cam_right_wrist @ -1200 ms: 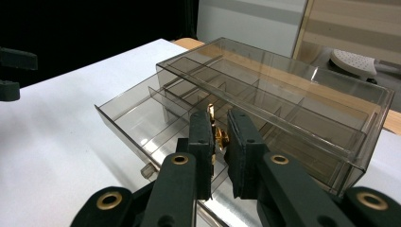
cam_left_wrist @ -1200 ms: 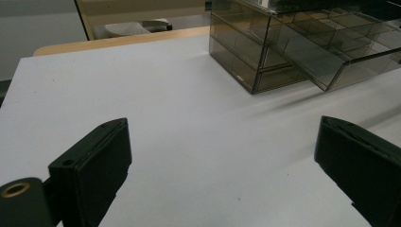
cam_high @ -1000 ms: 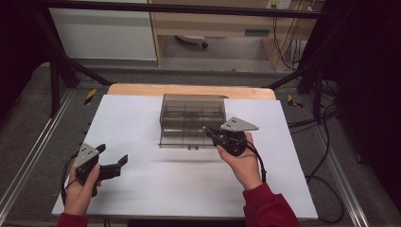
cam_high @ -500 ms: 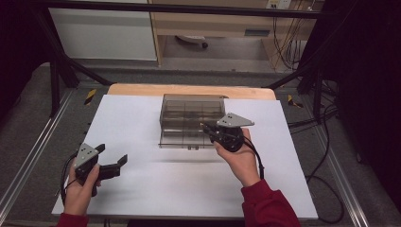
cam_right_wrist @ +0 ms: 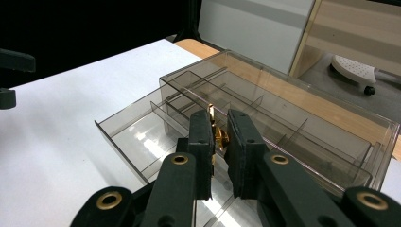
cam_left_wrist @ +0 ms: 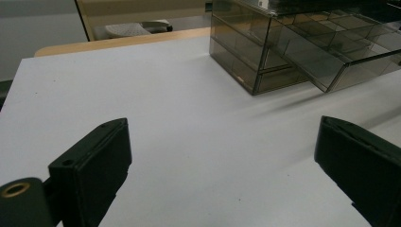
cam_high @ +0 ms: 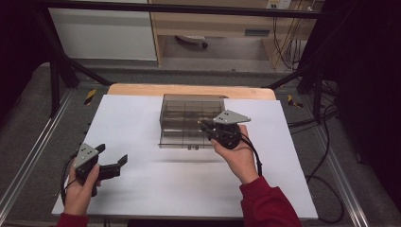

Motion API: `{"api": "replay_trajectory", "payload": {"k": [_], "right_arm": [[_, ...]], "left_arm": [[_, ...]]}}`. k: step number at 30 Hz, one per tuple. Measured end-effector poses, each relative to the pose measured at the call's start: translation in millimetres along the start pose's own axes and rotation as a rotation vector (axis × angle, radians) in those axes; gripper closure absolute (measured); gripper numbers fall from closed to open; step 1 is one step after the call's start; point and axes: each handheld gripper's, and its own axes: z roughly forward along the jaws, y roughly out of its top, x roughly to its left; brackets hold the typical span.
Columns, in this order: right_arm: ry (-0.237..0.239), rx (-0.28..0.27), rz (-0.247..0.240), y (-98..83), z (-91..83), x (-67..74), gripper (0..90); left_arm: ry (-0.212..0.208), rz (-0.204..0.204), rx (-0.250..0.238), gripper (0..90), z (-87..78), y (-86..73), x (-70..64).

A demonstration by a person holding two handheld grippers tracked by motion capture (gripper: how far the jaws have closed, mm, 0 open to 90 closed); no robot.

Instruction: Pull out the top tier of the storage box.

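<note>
Two grippers out; right gripper clenched on a small gold-coloured metal piece above the smoky clear-plastic organiser's pulled-out drawer, compartments directly below; left gripper released, far off on the desk.

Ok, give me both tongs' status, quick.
Left tongs: open, nothing between them, above the white table.
Right tongs: shut on a small gold-coloured piece, over the smoky plastic drawer box.
</note>
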Motion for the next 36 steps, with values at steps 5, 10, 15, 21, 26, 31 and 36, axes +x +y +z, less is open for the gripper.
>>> {"api": "replay_trajectory", "payload": {"k": [5, 10, 15, 21, 26, 31, 36], "right_arm": [[0.004, 0.008, 0.001, 1.0, 2.7, -1.0, 81.0], [0.006, 0.013, 0.000, 2.3, 3.8, -0.8, 81.0], [0.009, 0.017, -0.002, 2.9, 4.6, -0.4, 81.0], [0.013, 0.023, -0.002, 2.2, 7.1, -0.4, 81.0], [0.017, 0.027, -0.005, 2.1, 9.4, 0.5, 81.0], [0.020, 0.030, -0.004, 1.8, 11.5, 1.7, 81.0], [0.021, 0.037, -0.005, 1.3, 13.6, 1.8, 80.9]], "left_arm": [[-0.001, 0.000, 0.000, 4.9, 0.1, 0.0, -0.2], [-0.002, -0.001, 0.001, 4.9, 0.3, 0.0, -0.1], [-0.002, 0.000, 0.001, 4.9, 0.4, -0.1, -0.1], [-0.005, 0.000, 0.003, 4.9, 0.7, -0.1, -0.3], [-0.003, 0.003, 0.003, 4.9, 0.6, -0.1, -0.1], [-0.001, 0.006, 0.005, 4.9, 0.8, -0.1, 0.0], [-0.001, 0.005, 0.006, 4.9, 0.8, -0.2, 0.1]]}}
